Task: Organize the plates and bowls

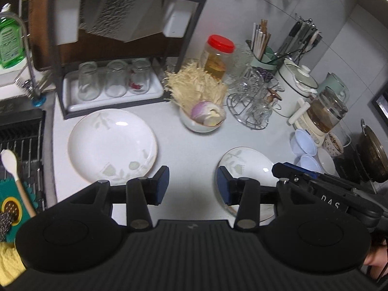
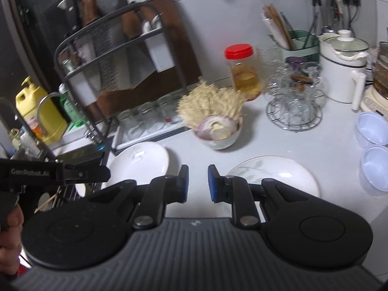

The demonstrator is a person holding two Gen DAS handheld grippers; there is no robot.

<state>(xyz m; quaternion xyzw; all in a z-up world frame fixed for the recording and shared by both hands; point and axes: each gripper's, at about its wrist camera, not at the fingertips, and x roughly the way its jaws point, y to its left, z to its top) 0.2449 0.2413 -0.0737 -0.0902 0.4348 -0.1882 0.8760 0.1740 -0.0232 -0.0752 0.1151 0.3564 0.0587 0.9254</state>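
Left gripper [image 1: 192, 185] hangs jaws apart, empty; right gripper [image 2: 197, 183] narrowly parted, empty, two plates [image 1: 112, 146] [image 2: 274, 174] on the surface [image 1: 184, 150].

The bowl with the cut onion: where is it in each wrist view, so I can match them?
Left wrist: bowl with the cut onion, centre, above the open jaws.
Right wrist: same bowl, centre, above the jaws.
Shared landmark: red-lidded jar just behind it.
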